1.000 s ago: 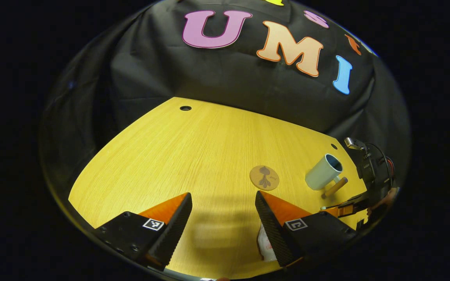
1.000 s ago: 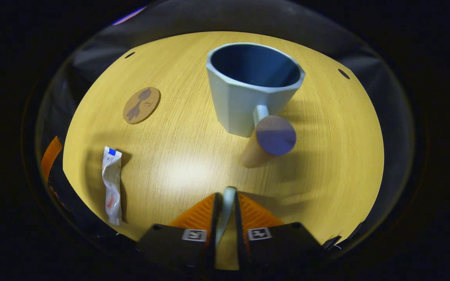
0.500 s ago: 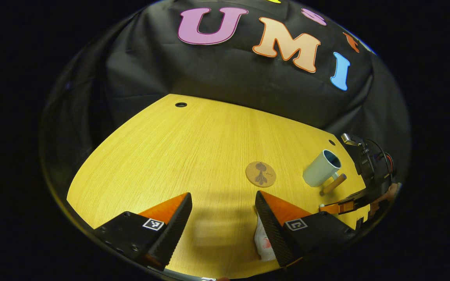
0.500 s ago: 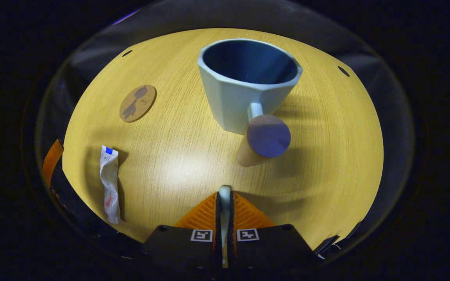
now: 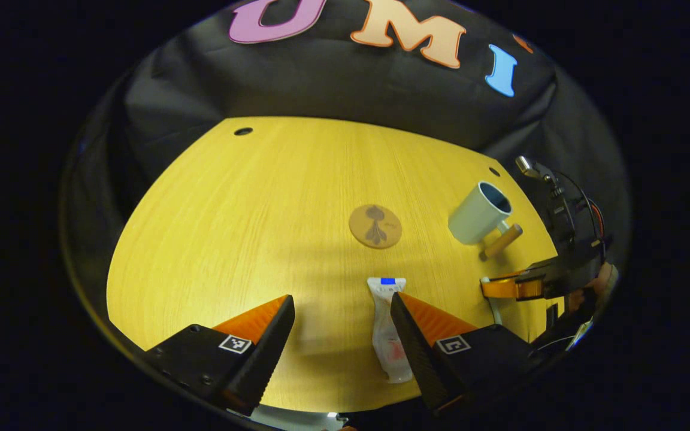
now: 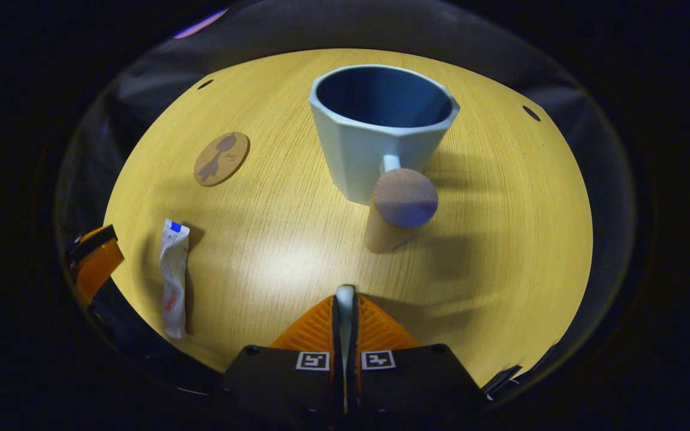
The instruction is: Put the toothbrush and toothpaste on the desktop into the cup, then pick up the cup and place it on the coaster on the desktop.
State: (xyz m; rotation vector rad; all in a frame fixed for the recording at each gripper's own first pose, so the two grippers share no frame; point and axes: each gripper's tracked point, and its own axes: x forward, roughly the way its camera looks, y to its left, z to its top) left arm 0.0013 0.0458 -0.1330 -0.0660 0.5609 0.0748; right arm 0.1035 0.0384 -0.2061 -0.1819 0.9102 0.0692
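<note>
No legible text — toothpaste (image 5: 388,332) print too blurred, coaster (image 5: 375,225) motif only.

The right gripper (image 6: 345,311) pinches a pale toothbrush (image 6: 345,299), all but its tip hidden between the closed fingers; head or handle cannot be told. In the left gripper view, the toothpaste (image 5: 386,326) lies just inside the left gripper's (image 5: 342,326) right-hand finger, which covers its near edge. The coaster's (image 5: 375,225) dark motif ahead is too small to make out. The cup's (image 6: 381,134) base hides behind its wooden handle (image 6: 402,203).
</note>
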